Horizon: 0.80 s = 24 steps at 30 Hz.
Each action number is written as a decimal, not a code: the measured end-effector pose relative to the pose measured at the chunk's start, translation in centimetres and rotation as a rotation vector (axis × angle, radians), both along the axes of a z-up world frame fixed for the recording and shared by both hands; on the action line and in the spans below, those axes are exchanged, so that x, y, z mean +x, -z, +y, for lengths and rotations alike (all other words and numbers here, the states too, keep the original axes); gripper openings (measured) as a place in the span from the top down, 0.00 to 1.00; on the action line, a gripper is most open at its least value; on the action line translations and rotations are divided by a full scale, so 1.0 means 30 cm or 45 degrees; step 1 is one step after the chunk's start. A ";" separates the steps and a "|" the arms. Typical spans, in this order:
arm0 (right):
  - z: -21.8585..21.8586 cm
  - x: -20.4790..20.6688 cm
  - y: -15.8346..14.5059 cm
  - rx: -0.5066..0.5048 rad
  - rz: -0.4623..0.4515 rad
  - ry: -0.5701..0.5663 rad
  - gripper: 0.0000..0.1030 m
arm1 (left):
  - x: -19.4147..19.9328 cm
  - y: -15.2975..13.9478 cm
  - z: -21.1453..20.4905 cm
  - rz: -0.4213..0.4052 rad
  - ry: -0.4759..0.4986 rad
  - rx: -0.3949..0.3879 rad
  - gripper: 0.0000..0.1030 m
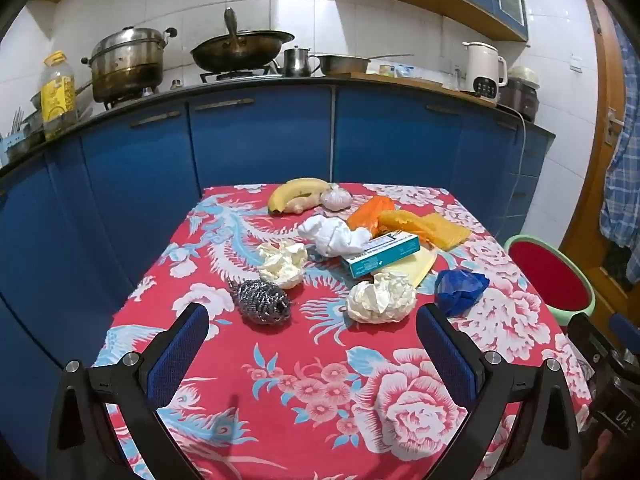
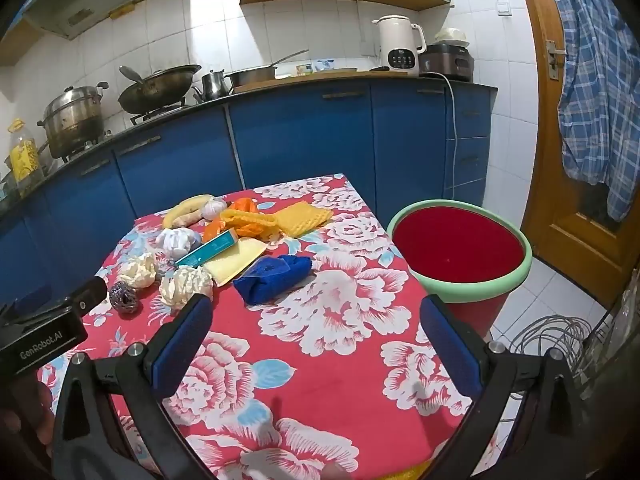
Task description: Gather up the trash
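**Both tongs released above the cluttered table; bin at its right edge**

I hold the left gripper [image 1: 312, 320] and the right gripper [image 2: 316, 314] over the near part of the red floral tablecloth [image 1: 320, 392], both tilted downward, jaws spread wide and grasping nothing.

The trash lies in a cluster toward the far half of the table. Nearest the left gripper are a steel scouring ball [image 1: 262, 300] and a crumpled cream paper wad [image 1: 380, 298]; a second cream wad [image 1: 282, 262] sits just behind the scourer. A crumpled blue bag [image 2: 274, 278] lies right of the paper wad. Behind these are a teal carton [image 1: 380, 254] resting on a pale yellow foam sheet [image 2: 236, 264], a white crumpled tissue [image 1: 332, 234], an orange bag [image 1: 366, 214] and a yellow sponge cloth [image 2: 304, 218]. At the far edge lie a banana [image 1: 296, 192] and a garlic bulb [image 1: 337, 198], touching.

The red bin with a green rim [image 2: 460, 254] stands on the floor just beside the table's right edge, open.
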State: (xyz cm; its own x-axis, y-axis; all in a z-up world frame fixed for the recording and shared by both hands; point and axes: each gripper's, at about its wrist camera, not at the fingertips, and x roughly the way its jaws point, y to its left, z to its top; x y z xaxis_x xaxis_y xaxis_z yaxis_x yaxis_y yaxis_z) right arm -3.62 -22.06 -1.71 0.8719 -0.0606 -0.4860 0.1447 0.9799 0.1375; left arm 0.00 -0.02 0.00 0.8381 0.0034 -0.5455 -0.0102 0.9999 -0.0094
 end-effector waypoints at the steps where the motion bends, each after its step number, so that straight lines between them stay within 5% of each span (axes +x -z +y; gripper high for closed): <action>1: 0.001 0.002 -0.001 0.001 0.002 -0.001 0.01 | 0.000 0.000 0.000 0.001 0.001 -0.002 0.00; 24: 0.001 -0.012 -0.023 -0.004 -0.013 -0.007 0.01 | -0.004 -0.013 0.016 -0.006 -0.007 -0.016 0.00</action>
